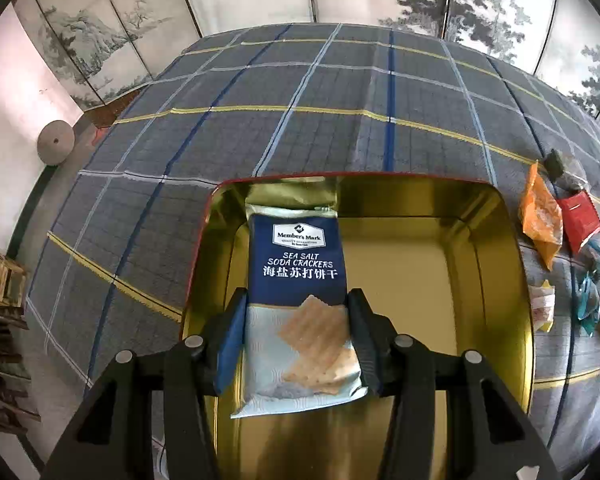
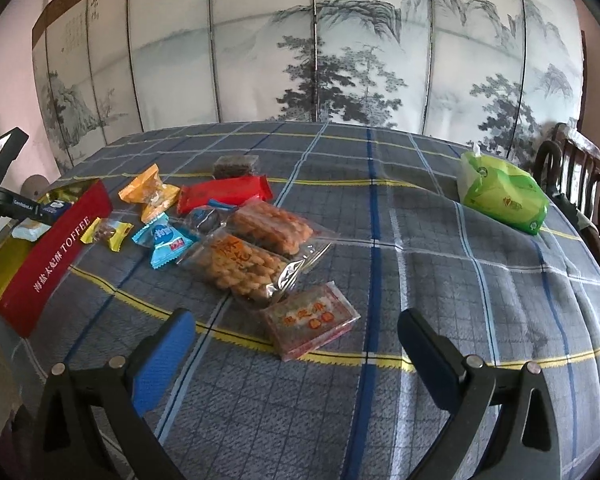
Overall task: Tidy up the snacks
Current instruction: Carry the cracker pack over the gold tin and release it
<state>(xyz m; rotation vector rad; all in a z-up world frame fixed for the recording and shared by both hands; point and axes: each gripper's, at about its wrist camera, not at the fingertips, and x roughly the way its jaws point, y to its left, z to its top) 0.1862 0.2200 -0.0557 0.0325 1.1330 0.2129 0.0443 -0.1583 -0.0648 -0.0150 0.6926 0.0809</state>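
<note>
My left gripper (image 1: 296, 312) is shut on a blue sea salt soda crackers packet (image 1: 298, 280) and holds it inside the gold-lined red tin (image 1: 496, 280). The tin also shows at the left of the right wrist view (image 2: 56, 256), marked TOFFEE. My right gripper (image 2: 296, 336) is open and empty above the table, just in front of a flat clear packet of brown snack (image 2: 312, 326). Loose snacks lie beyond it: two clear bags of fried twists (image 2: 240, 266), a red bar (image 2: 224, 194), an orange packet (image 2: 150, 192), a blue candy (image 2: 164, 242), a yellow candy (image 2: 106, 232).
A plaid blue-grey cloth (image 2: 440, 280) covers the table. A green tissue pack (image 2: 504, 198) lies at the far right, with wooden chairs (image 2: 580, 176) behind it. A painted folding screen (image 2: 340, 60) stands behind the table. A dark snack block (image 2: 236, 166) lies farther back.
</note>
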